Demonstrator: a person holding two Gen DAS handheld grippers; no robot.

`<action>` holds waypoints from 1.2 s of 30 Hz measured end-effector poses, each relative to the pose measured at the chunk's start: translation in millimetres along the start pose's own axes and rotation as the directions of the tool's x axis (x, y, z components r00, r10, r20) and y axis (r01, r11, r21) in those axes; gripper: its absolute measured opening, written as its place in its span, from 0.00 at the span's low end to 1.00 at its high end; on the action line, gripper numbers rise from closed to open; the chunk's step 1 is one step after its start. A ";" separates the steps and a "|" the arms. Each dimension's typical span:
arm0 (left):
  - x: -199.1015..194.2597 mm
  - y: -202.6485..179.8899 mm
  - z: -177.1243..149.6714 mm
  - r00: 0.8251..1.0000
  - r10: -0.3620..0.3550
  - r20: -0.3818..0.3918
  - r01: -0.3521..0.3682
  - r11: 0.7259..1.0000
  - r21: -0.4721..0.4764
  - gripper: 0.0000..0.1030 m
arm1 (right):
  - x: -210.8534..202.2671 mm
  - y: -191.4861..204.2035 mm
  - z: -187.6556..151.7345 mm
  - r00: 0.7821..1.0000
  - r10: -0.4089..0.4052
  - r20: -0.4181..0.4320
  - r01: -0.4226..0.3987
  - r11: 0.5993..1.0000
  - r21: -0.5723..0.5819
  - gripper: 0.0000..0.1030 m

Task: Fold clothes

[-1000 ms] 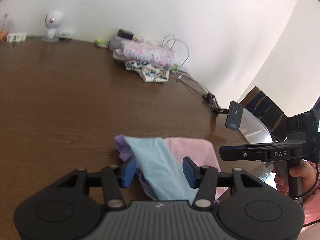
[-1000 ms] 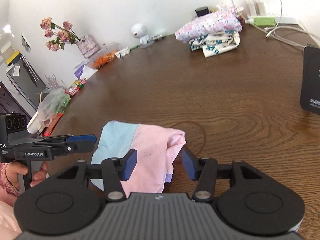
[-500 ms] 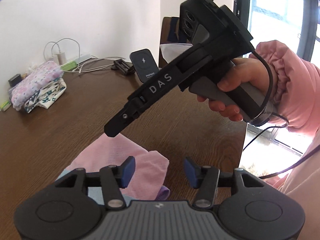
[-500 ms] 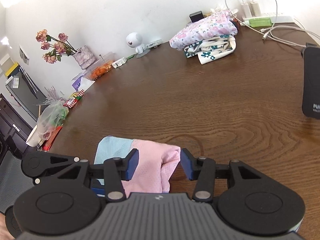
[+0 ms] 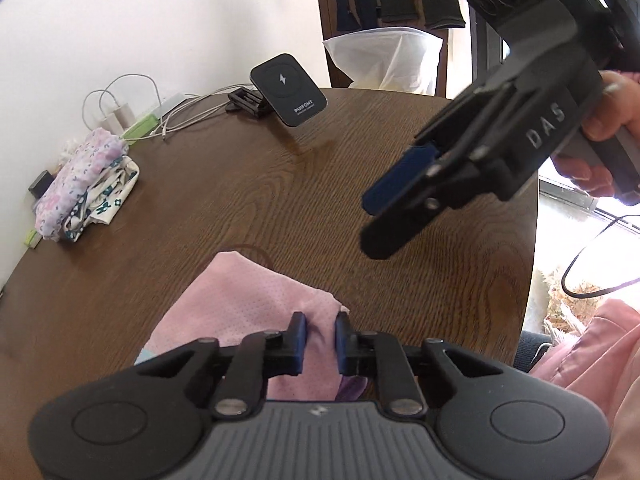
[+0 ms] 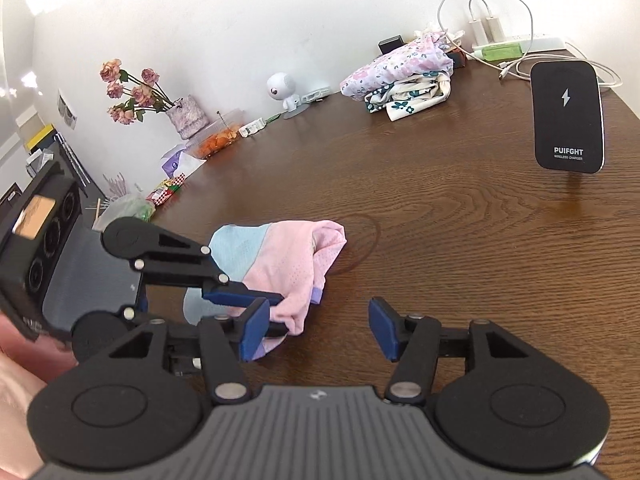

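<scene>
On the near edge of the dark wooden table (image 6: 460,240) lies the garment (image 6: 288,256), a small bundle of pink and pale blue mesh with a lilac hem peeking out underneath. Over on the left, the left gripper (image 5: 319,340) has just snapped its jaws together and is clamped on a pinch of the pink fabric at the bundle's near corner, cloth bunched between the blue pads. Thin, perforated, feather-light stuff by the look of it: it should drape and sag the moment it lifts, and layers may slide apart, so a grab through all the layers at a corner or hem looks safest. Moving right, the right gripper (image 6: 316,330) hovers just beside the bundle with its jaws apart and widening, nothing between them, only bare wood. Far behind, a folded floral pile (image 6: 400,76) sits by the wall, with a wireless charger (image 6: 568,116) standing at the right.
</scene>
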State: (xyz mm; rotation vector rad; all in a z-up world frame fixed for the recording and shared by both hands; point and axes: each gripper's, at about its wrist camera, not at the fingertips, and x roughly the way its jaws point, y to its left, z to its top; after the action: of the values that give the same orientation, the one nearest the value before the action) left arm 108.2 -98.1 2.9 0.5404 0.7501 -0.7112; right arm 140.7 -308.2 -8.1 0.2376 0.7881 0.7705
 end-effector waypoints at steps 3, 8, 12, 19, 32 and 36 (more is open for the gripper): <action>-10.8 15.2 -0.2 0.999 -0.030 0.035 0.033 0.996 -0.086 0.06 | 2.3 6.7 -6.7 0.999 -0.033 -0.006 0.033 0.997 -0.074 0.55; -29.0 32.7 0.3 0.997 -0.001 0.074 0.013 0.986 -0.169 0.06 | 27.2 31.9 -9.5 0.997 -0.067 -0.024 0.060 0.969 -0.238 0.55; -39.2 29.3 0.0 0.996 0.005 0.086 0.008 0.989 -0.149 0.06 | 50.7 47.7 -5.0 0.994 -0.108 -0.018 0.096 0.935 -0.343 0.55; -45.8 29.0 -3.0 0.995 -0.003 0.101 0.014 0.993 -0.115 0.06 | 71.2 50.2 8.4 0.991 -0.130 0.018 0.127 0.913 -0.387 0.55; -43.4 10.3 -9.7 0.995 -0.059 0.085 0.061 0.998 -0.023 0.05 | 93.3 34.3 23.9 0.989 -0.144 0.004 0.136 0.922 -0.363 0.18; -44.7 7.6 -8.7 0.993 0.020 0.121 -0.017 0.999 -0.027 0.24 | 92.8 37.1 21.8 0.992 -0.128 -0.002 0.119 0.924 -0.364 0.18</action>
State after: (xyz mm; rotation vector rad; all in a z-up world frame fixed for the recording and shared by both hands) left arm 86.7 -70.5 33.0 0.4754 0.6400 -0.7097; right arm 178.7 -215.1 -26.7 -0.1548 0.6632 0.7856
